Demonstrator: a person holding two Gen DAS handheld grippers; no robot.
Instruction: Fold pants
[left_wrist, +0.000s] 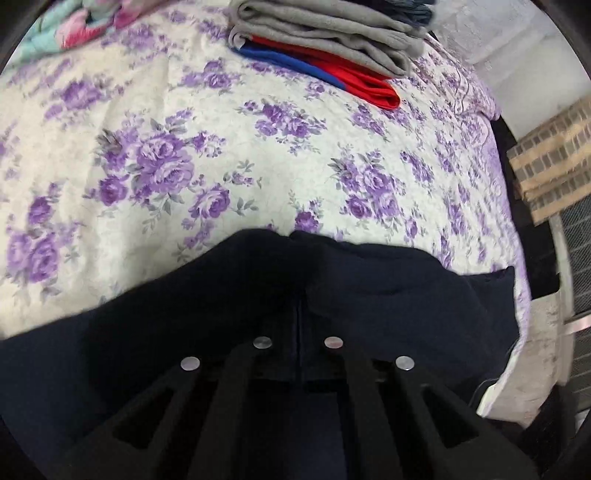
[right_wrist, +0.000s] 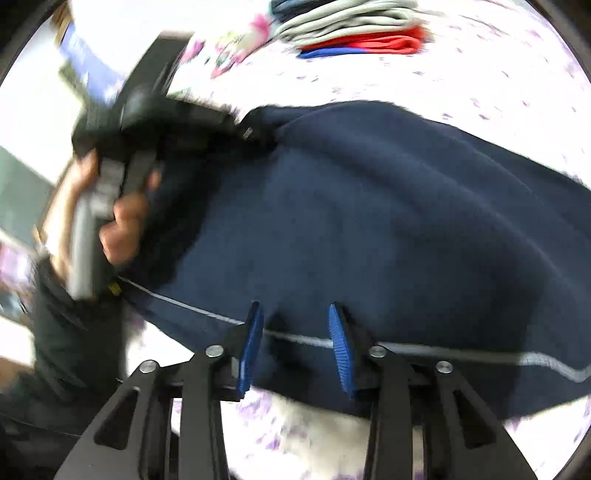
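Note:
Dark navy pants (right_wrist: 369, 221) with a thin grey side stripe (right_wrist: 480, 354) lie spread on a floral bedspread. My left gripper (left_wrist: 299, 295) is shut on an edge of the pants (left_wrist: 406, 314), its fingers buried in the cloth. The same gripper shows in the right wrist view (right_wrist: 255, 134), held by a hand and pinching the far corner. My right gripper (right_wrist: 295, 343) is open. Its blue pads (right_wrist: 251, 347) straddle the near striped edge of the pants without pinching it.
A stack of folded clothes, grey on top (left_wrist: 325, 33) and red and blue below (left_wrist: 332, 74), sits at the far side of the bed. A pink and teal cloth (left_wrist: 74, 26) lies at the far left. The bed's right edge (left_wrist: 517, 258) drops off.

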